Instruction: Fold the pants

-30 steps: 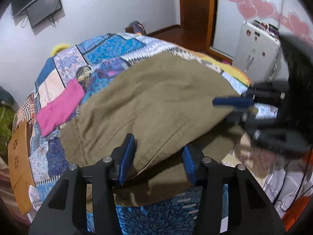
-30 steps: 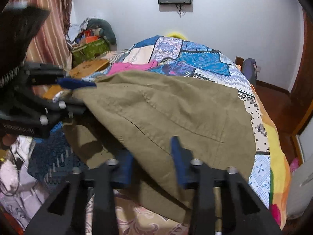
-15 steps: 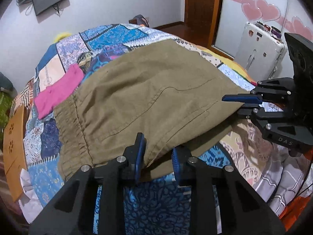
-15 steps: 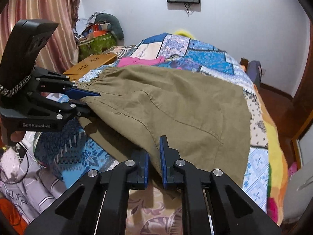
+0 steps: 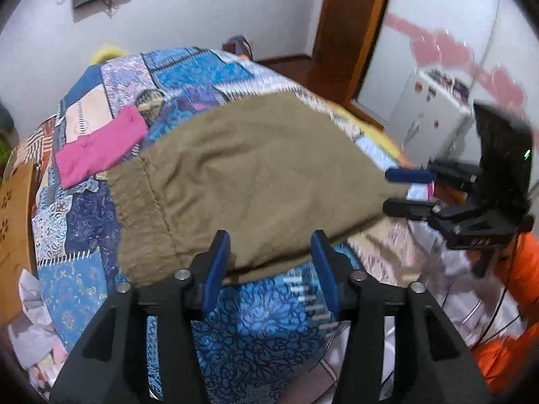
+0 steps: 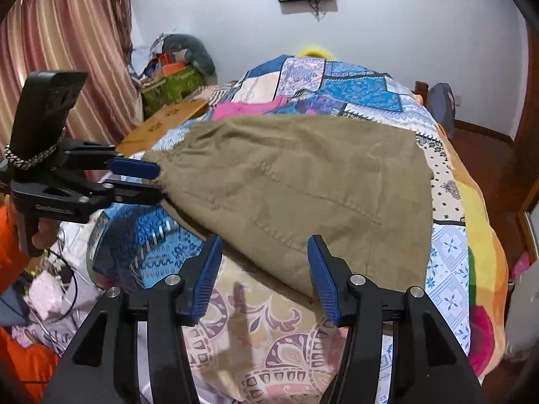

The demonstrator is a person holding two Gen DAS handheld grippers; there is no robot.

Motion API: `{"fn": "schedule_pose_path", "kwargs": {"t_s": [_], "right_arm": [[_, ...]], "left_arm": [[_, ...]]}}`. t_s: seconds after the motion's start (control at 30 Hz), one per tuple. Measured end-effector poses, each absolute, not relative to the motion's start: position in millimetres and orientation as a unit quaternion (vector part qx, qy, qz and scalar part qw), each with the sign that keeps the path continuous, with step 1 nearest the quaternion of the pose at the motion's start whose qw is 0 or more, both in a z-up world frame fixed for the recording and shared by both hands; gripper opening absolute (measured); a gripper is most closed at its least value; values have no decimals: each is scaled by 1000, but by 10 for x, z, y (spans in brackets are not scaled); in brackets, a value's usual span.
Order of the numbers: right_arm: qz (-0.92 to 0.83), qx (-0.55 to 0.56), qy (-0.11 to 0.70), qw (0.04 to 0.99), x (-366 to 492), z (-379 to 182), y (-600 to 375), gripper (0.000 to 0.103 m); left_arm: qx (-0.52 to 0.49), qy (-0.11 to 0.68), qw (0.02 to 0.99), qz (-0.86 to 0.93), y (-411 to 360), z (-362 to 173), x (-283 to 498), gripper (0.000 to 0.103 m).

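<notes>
Olive-brown pants (image 5: 262, 175) lie folded on the patchwork quilt (image 5: 215, 77), elastic waistband to the left. My left gripper (image 5: 271, 252) hovers at their near edge; its jaws are opening, the hem lies loose between them, and the pads stand clear of the cloth. In the right wrist view the pants (image 6: 303, 185) spread ahead. My right gripper (image 6: 264, 259) is also opening over the near hem without pressing it. Each gripper shows in the other's view, the right gripper (image 5: 404, 191) at the pants' right corner and the left gripper (image 6: 148, 180) at the waistband corner.
A pink cloth (image 5: 97, 148) lies on the quilt beyond the waistband. A wooden board (image 6: 161, 124) and a green basket (image 6: 171, 84) stand by the curtain. A white case (image 5: 431, 118) stands near the door. An orange sleeve (image 5: 512, 303) shows at the side.
Both grippers were shut on the pants' near edge half a second ago. Now both have let go and drawn back a little, and the cloth has settled flat on the bed.
</notes>
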State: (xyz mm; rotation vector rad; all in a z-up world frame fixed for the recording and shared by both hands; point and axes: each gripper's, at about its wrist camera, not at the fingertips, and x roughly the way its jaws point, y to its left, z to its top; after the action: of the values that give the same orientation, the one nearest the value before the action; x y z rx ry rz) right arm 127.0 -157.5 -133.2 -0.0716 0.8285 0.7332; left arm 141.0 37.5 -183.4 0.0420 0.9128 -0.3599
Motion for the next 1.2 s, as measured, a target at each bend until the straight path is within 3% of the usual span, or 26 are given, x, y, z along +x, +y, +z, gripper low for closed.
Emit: {"fn": "schedule_pose_path", "kwargs": {"t_s": [0.17,0.37,0.43,0.5,0.6,0.67,0.87,1.2], "right_arm": [[340,11,407,847,1449,-1377,-1517,49],[312,-3,444,840,1558,-1678,-1424,49],[303,0,450,840,1550,-1795,-1498,52],[290,14,447,846,1511,-1826,-1650,54],[292,26,450,844,1478,-1801,-1840,49],[259,-5,450,855,1424,-1788,-1900,54],[228,11,470,853,1396,-1872,-2241,50],[224,-6,456,861,1517,-1551,-2215,53]], "left_arm": [[-8,443,887,-130,514,-1848,1626,52],[-18,488,869,-78,746,-2273,1757,52],[-10,485,872,-67,830,-2359,1682,55],[-27,484,873,-61,945,-2408,1611,67],[-64,488,868,-67,1088,-2498,1548,69],[-72,485,869,-67,1108,-2527,1529,69],[-53,481,873,-60,1047,-2485,1497,69],[-10,446,894,-37,1113,-1987,1660,68]]}}
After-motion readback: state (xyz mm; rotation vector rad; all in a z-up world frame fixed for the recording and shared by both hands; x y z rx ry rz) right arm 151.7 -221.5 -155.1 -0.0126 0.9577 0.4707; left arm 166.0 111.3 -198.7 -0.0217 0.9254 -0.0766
